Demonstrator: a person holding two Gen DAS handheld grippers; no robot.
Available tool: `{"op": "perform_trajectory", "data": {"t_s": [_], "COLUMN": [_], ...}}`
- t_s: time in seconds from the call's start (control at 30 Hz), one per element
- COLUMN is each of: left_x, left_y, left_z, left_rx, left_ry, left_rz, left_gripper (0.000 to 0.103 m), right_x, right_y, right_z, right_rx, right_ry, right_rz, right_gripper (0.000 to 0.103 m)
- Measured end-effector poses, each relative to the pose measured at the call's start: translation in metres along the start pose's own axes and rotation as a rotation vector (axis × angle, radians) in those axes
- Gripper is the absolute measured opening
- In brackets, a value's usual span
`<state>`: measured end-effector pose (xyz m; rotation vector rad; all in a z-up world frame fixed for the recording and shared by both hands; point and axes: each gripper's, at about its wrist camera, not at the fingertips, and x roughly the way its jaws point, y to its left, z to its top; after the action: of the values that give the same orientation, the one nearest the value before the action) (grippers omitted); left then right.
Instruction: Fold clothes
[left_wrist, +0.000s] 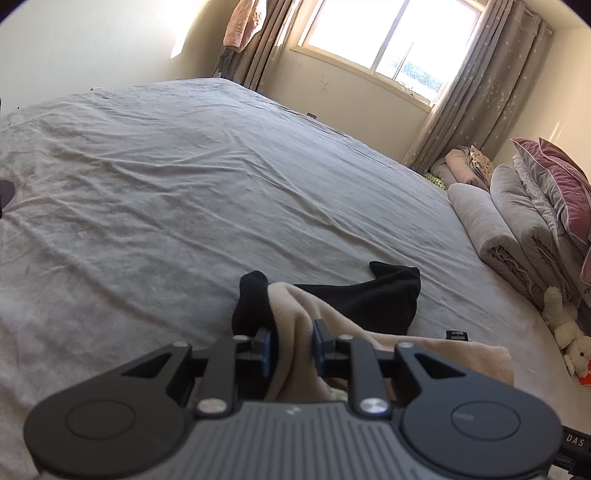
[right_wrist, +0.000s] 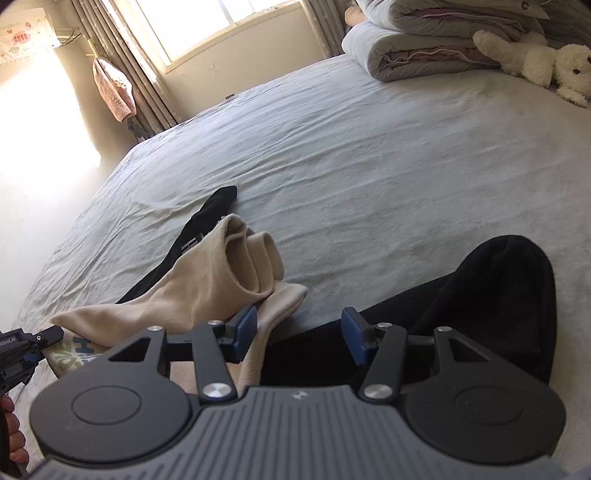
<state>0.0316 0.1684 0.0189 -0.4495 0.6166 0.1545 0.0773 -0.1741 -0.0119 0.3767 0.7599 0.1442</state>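
On the left side of the wide bed with the wrinkled grey sheet (left_wrist: 184, 177) there is much free surface, flat up to the far edge under the window with long grey curtains (left_wrist: 388, 37). In the left wrist view, the left gripper (left_wrist: 291, 345) has its blue pads pressed on a bunch of the soft beige garment (left_wrist: 295, 314), so it is clamped on this cloth near the front edge of the bed. A black fleece garment (left_wrist: 373, 299) lies just behind the beige one and partly under it. In the right wrist view, the beige cloth shows a rolled opening like a cuff (right_wrist: 255, 258), and the tip of the left gripper holds its far corner at the left edge of the picture. The right gripper (right_wrist: 299, 332) has its jaws apart; the beige cloth touches only its left pad, and black fabric lies below the gap. To the right, folded grey quilts (right_wrist: 406, 55) and a white plush toy (right_wrist: 535, 62) take the far right edge of the bed
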Motion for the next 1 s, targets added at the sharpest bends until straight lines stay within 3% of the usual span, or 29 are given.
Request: {"op": "perform_trajectory", "data": {"t_s": [0.1, 0.27, 0.4, 0.57, 0.7, 0.77, 0.9, 0.97, 1.0], "left_x": [-0.002, -0.013, -0.018, -0.025, -0.029, -0.030, -0.029, -0.028, -0.027], "left_y": [0.000, -0.007, -0.019, -0.053, -0.083, -0.093, -0.103, -0.104, -0.104], "left_z": [-0.001, -0.001, -0.008, -0.033, -0.062, -0.075, -0.088, -0.089, -0.089], "left_rx": [0.010, 0.011, 0.048, 0.234, 0.418, 0.482, 0.553, 0.563, 0.561], "left_ry": [-0.001, -0.031, -0.026, 0.008, 0.062, 0.081, 0.107, 0.112, 0.116], "left_rz": [-0.046, -0.239, -0.362, -0.528, -0.617, -0.639, -0.666, -0.655, -0.651], "left_gripper": [0.015, 0.014, 0.014, 0.014, 0.014, 0.014, 0.014, 0.014, 0.014], "right_x": [0.004, 0.002, -0.004, -0.010, -0.008, -0.007, 0.000, 0.001, 0.001], "right_y": [0.010, 0.029, 0.041, 0.041, 0.035, 0.035, 0.033, 0.036, 0.037], "right_z": [-0.004, -0.009, -0.013, -0.008, -0.003, -0.001, 0.000, -0.001, -0.001], "right_rx": [-0.022, -0.125, -0.175, -0.118, -0.020, 0.009, 0.045, 0.031, 0.018], "right_ry": [0.001, -0.044, -0.081, -0.057, -0.003, 0.022, 0.059, 0.068, 0.074], "right_rz": [-0.007, 0.001, 0.071, 0.293, 0.482, 0.531, 0.526, 0.516, 0.513], "right_gripper": [0.055, 0.059, 0.061, 0.061, 0.061, 0.061, 0.061, 0.041, 0.023]}}
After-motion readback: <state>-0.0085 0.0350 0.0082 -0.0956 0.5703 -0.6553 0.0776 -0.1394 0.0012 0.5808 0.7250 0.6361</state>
